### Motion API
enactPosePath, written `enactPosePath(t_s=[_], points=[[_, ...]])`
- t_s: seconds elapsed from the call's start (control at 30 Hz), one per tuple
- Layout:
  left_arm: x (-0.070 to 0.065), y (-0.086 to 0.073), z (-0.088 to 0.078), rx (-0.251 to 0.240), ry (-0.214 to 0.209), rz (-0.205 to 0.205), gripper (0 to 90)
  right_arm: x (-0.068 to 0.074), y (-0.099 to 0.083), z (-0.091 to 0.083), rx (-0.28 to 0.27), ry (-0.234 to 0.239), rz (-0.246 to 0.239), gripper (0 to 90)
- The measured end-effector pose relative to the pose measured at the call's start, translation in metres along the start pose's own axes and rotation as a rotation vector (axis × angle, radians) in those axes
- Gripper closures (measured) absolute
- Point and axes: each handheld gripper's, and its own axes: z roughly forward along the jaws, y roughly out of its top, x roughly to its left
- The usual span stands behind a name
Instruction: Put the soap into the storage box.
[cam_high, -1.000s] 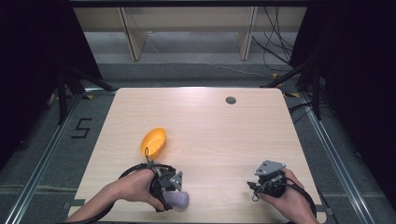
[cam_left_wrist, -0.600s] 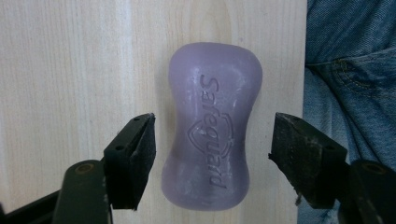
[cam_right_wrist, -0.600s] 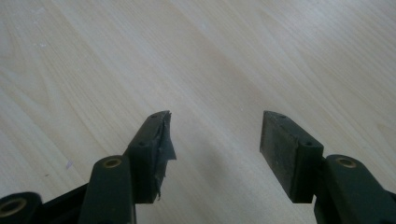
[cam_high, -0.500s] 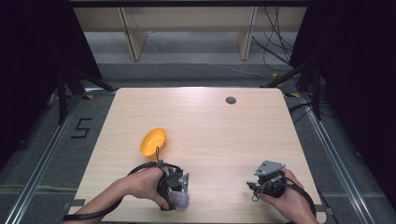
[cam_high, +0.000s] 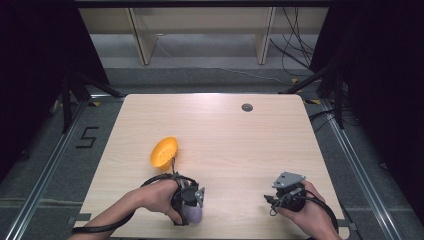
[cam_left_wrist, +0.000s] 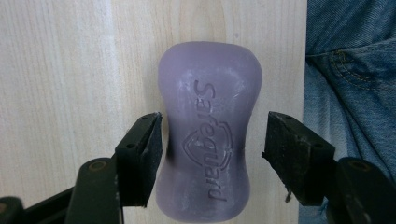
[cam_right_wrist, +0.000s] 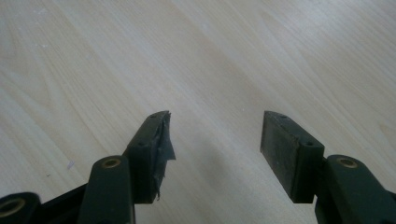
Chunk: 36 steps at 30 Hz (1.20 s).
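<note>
A purple bar of soap stamped with a brand name lies flat on the wooden table, close to the front edge. My left gripper points down over it with a jaw on each side of its waist. The jaws have just been closing; the left pad is at the soap's edge, and the right pad stands a little off it. In the high view the left gripper is at the front left. My right gripper is open over bare wood at the front right.
An orange bowl lies tilted on the table just beyond the left hand. A small dark hole is in the tabletop at the far right. The person's jeans show past the table's front edge.
The left gripper has shifted slightly right, over the soap, and its jaws have narrowed around it. The right hand has not moved.
</note>
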Motion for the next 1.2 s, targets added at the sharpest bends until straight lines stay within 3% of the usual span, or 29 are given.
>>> enactPosePath(t_s=[0.47,0.93,1.2], points=[[0.0006,0.0033,0.0070,0.038,-0.006,0.010,41.8,0.0022,-0.0001,0.0004,0.007,0.008,0.022,43.2],[-0.0002,0.0045,0.0075,0.056,0.018,0.023,49.3,0.0005,0.0000,0.0004,0.003,0.002,-0.002,43.0],[-0.0024,0.0029,0.0073,0.044,0.033,-0.019,49.5,0.0011,-0.0001,0.0005,0.002,0.003,-0.003,42.9]])
